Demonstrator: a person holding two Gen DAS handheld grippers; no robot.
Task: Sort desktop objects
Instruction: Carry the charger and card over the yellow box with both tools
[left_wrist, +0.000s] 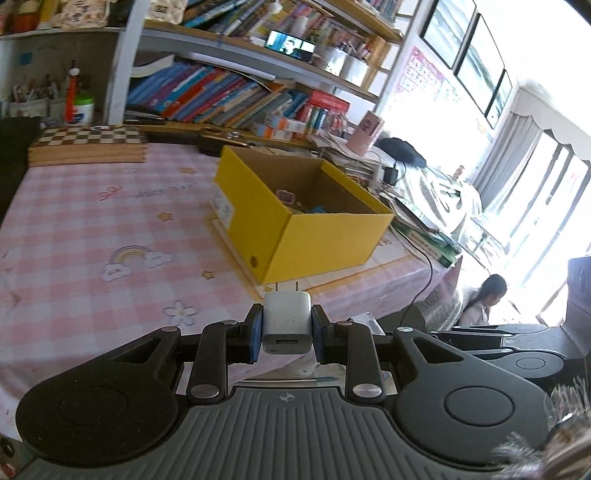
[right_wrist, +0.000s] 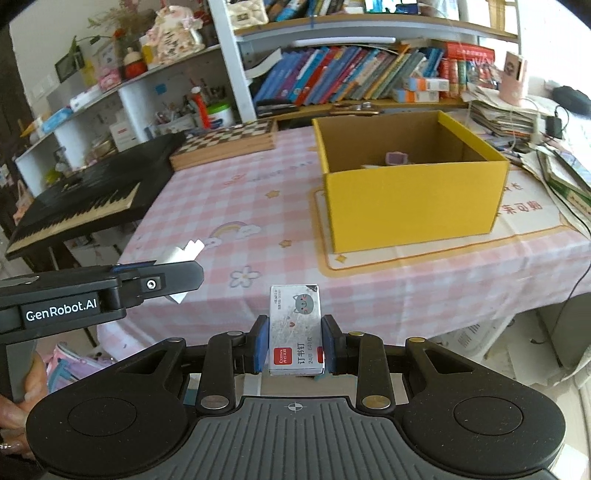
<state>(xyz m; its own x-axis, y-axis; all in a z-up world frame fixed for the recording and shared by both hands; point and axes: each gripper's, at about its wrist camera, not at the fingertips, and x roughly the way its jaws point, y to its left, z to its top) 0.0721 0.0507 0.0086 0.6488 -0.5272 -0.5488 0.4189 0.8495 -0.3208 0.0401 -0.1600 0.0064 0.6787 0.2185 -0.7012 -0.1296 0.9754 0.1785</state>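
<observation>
Yellow box (right_wrist: 413, 206) ahead, both grippers loaded and held off the near edge of the table (right_wrist: 229, 206).

White charger (left_wrist: 286, 319) sits clamped between the blue pads of the left gripper (left_wrist: 287, 330), prongs pointing forward toward the box's (left_wrist: 314, 236) near corner, USB port facing the camera. The right gripper (right_wrist: 294, 341) pinches a small staple box (right_wrist: 295, 330) by its long sides, cat label up, the yellow box ahead and a little right of it, open-topped, with a small purple item (right_wrist: 396, 158) and others lying inside. In the right view the left gripper (right_wrist: 162, 280) shows side-on at the left, just beside the tablecloth's edge.
</observation>
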